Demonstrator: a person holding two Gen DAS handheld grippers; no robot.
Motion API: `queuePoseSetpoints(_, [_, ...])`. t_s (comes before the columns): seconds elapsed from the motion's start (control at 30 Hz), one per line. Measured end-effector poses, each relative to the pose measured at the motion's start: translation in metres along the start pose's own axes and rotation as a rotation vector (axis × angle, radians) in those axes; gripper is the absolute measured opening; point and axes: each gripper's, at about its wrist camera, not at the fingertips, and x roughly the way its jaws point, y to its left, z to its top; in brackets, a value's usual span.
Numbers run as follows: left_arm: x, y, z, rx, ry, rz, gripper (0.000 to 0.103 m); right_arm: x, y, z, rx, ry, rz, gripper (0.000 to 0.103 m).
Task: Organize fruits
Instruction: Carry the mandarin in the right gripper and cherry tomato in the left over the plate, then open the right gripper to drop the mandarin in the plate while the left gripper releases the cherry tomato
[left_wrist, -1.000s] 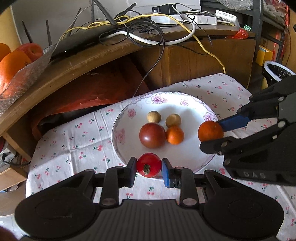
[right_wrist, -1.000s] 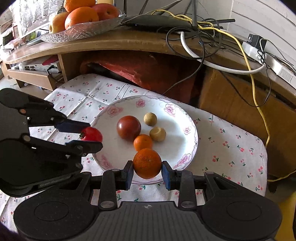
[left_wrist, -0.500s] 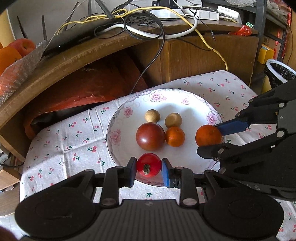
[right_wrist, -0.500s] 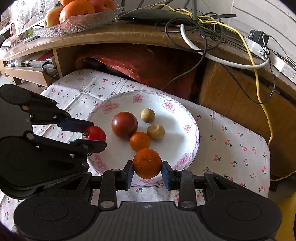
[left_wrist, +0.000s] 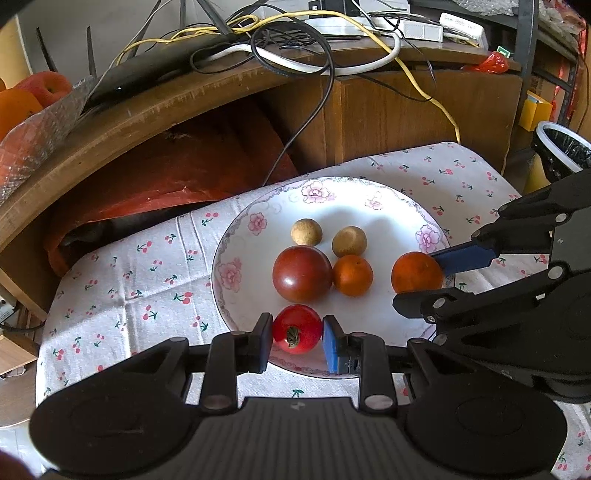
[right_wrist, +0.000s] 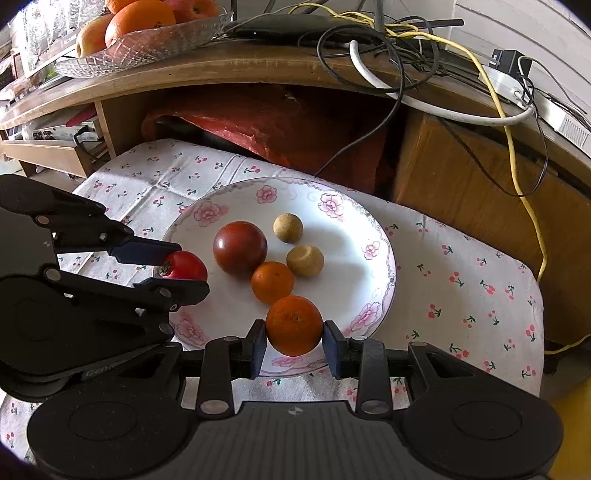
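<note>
A white floral plate (left_wrist: 388, 206) (right_wrist: 354, 221) sits on a cherry-print cloth. On it lie a dark red tomato (left_wrist: 302, 273) (right_wrist: 240, 248), a small orange (left_wrist: 352, 275) (right_wrist: 272, 282) and two tan round fruits (left_wrist: 306, 232) (left_wrist: 349, 241). My left gripper (left_wrist: 297, 339) (right_wrist: 181, 267) is shut on a bright red tomato (left_wrist: 296, 328) (right_wrist: 184, 266) over the plate's near left rim. My right gripper (right_wrist: 294, 341) (left_wrist: 421, 275) is shut on an orange (right_wrist: 294, 325) (left_wrist: 416, 272) over the near right rim.
A curved wooden shelf (left_wrist: 166, 110) overhangs the back, strewn with cables (left_wrist: 295, 48) and a router. A glass bowl of oranges and apples (right_wrist: 147, 37) rests on its left end. Red cloth (left_wrist: 166, 170) fills the space beneath. A lined bin (left_wrist: 561, 147) stands at right.
Both grippers have edged forward over the plate, still gripping their fruits; the plate now lies closer under them. The fruits on the plate have not moved.
</note>
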Motion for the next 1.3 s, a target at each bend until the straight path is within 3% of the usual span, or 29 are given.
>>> queuePoseSetpoints(1.3, [-0.0072, 0.0012, 0.0002, -0.027, -0.035, 0.009, 0.042, -0.0069, -0.0006, -0.0005, 0.013, -0.042, -0.012, 0.032])
